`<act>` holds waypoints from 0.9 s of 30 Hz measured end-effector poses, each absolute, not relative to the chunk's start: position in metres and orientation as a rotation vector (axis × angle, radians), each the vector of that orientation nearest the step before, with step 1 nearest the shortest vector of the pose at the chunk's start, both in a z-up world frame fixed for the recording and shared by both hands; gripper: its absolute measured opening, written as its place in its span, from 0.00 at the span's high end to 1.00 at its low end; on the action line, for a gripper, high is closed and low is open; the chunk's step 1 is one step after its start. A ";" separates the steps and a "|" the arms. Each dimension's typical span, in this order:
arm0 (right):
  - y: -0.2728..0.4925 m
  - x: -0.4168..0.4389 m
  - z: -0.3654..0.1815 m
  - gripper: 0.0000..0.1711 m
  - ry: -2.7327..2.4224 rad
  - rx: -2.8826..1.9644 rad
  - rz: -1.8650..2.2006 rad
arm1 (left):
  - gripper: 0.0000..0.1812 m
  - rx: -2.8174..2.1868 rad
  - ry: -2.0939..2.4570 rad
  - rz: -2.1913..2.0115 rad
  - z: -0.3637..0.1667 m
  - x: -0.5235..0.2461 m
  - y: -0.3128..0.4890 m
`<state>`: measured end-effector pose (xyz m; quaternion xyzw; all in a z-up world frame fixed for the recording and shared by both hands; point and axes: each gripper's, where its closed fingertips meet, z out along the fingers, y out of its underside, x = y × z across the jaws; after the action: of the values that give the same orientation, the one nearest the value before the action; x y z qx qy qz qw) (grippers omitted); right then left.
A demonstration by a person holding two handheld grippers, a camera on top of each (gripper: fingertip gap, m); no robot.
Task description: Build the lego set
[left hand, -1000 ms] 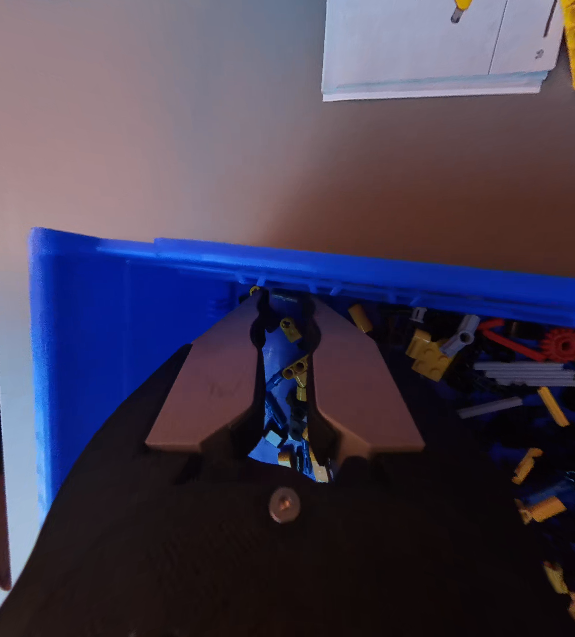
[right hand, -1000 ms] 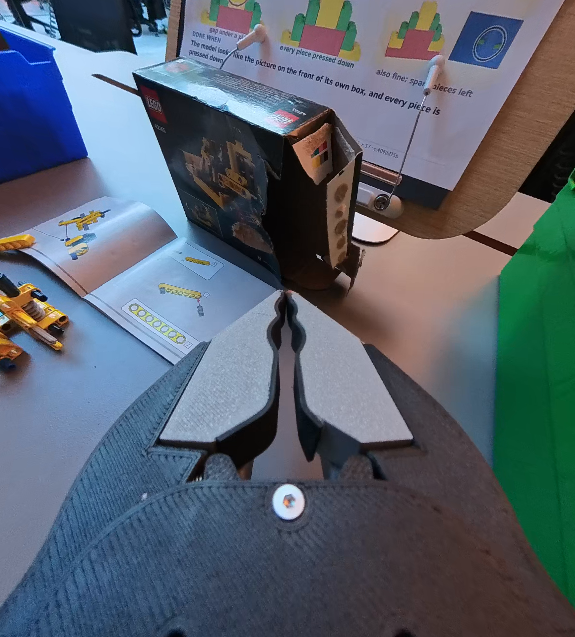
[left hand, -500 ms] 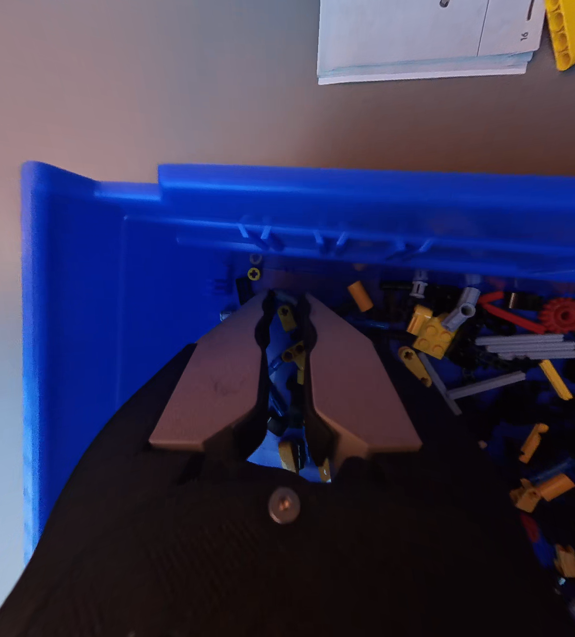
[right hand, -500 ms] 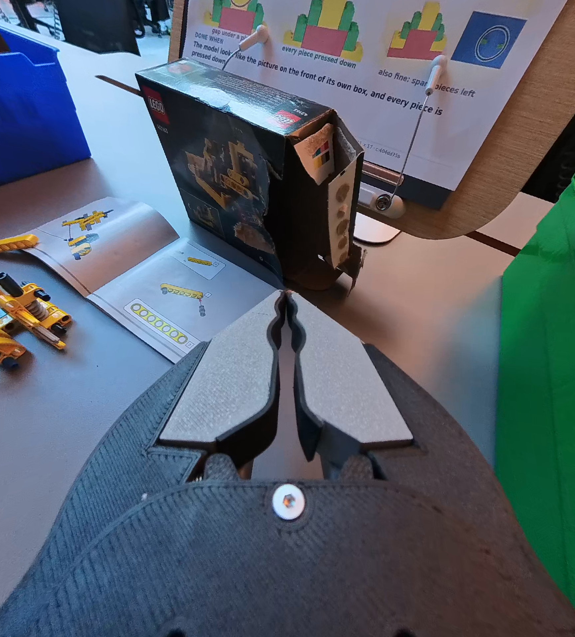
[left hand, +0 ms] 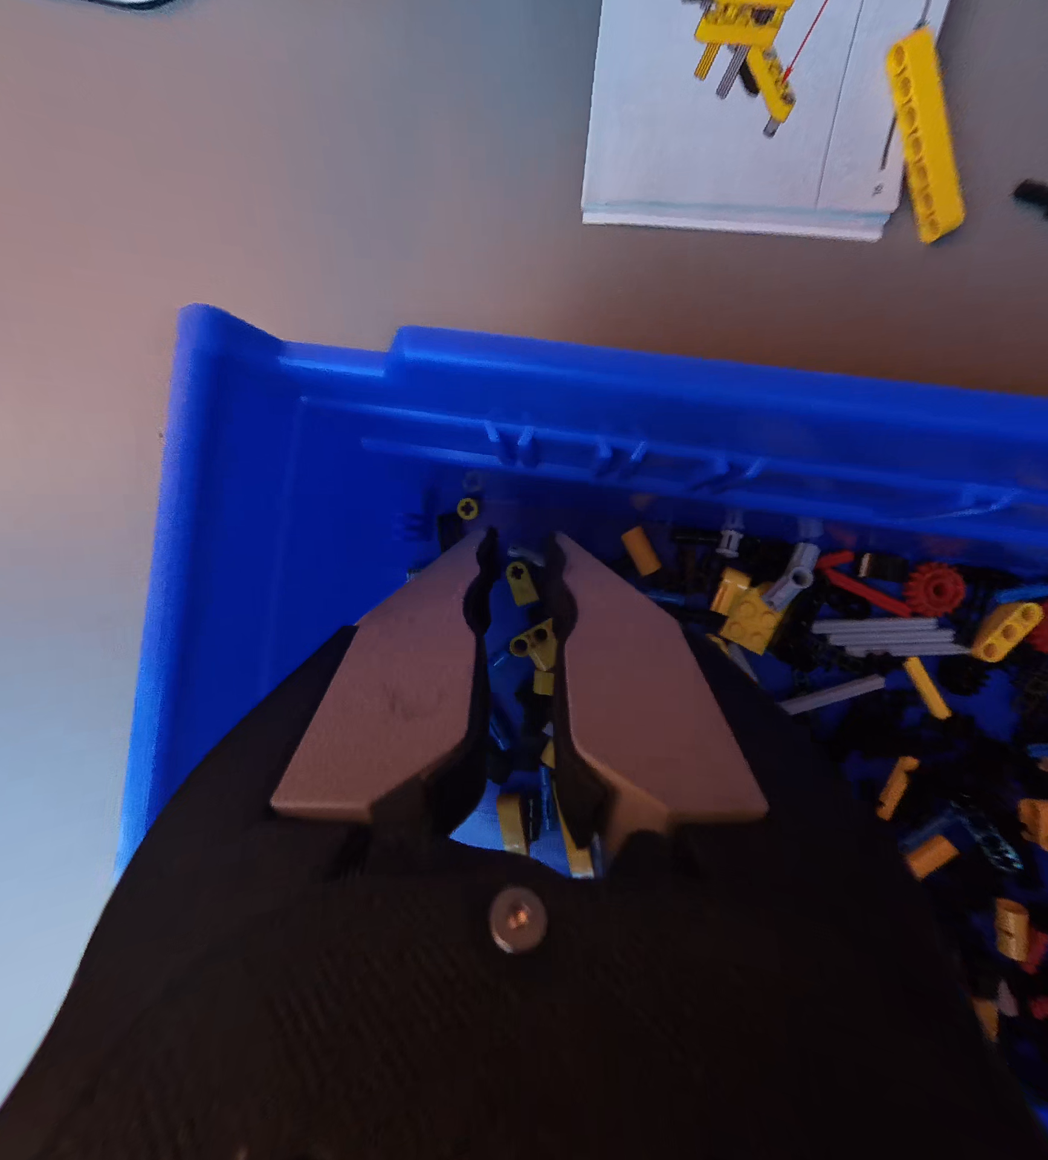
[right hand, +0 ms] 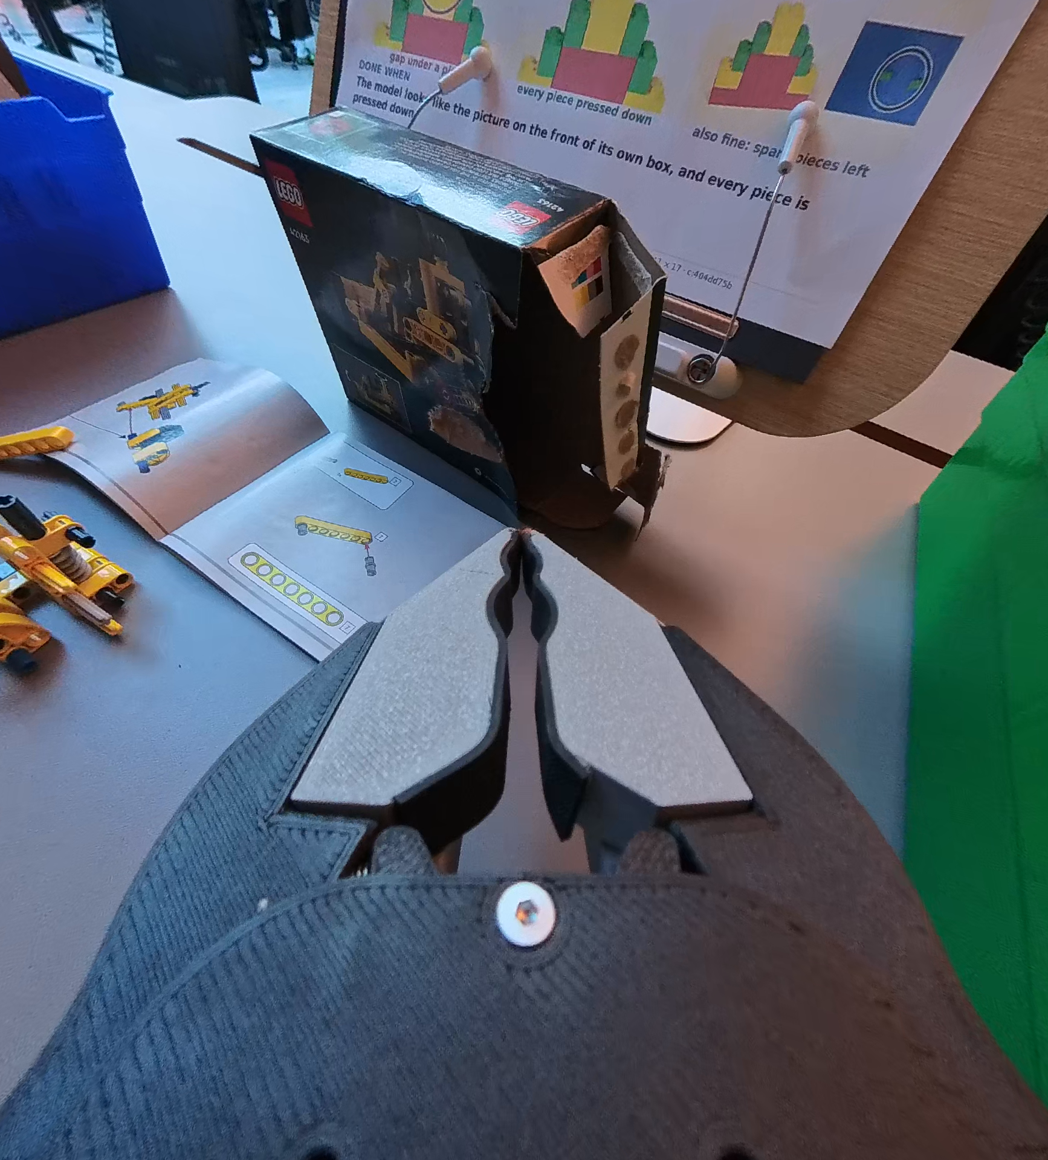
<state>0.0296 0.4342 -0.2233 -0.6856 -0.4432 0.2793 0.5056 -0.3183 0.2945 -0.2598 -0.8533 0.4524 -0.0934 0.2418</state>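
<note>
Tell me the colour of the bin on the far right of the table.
Green. The bin shows only in the right wrist view, filling its right edge.

Loose lego pieces point(left hand: 873, 634), yellow, black, grey and red, heaped in a blue bin point(left hand: 666, 389). Open instruction booklet point(right hand: 245, 483) flat on tabletop, long yellow beam point(right hand: 18, 443) at its corner. Small yellow partial build point(right hand: 38, 577) lying nearby. Torn dark set box point(right hand: 446, 314) upright behind booklet.

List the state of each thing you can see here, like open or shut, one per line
Left gripper: open, over the parts
Right gripper: shut, empty
Blue bin: holds loose parts
Box: upright, end flap torn open
Booklet: open, flat
Yellow assembly: partly built, on table
</note>
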 end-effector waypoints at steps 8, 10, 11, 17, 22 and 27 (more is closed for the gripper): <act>0.434 0.030 -0.223 1.00 -1.069 -1.655 0.672 | 0.95 -2.323 1.241 -0.250 -0.258 -0.319 0.295; 0.434 0.030 -0.223 1.00 -1.068 -1.653 0.672 | 0.94 -2.317 1.268 -0.238 -0.260 -0.316 0.295; 0.434 0.030 -0.223 1.00 -1.067 -1.652 0.671 | 0.94 -2.315 1.282 -0.238 -0.261 -0.314 0.295; 0.435 0.030 -0.223 1.00 -1.064 -1.654 0.677 | 0.93 -2.367 1.376 -0.216 -0.275 -0.311 0.288; 0.435 0.030 -0.223 1.00 -1.063 -1.654 0.679 | 0.91 -2.369 1.383 -0.218 -0.279 -0.309 0.288; 0.435 0.030 -0.223 1.00 -1.064 -1.656 0.678 | 0.90 -2.371 1.370 -0.212 -0.279 -0.309 0.291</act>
<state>0.0298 0.4346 -0.2231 -0.6862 -0.4410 0.2811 0.5055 -0.3087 0.2910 -0.2789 -0.8465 0.4891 -0.0755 0.1964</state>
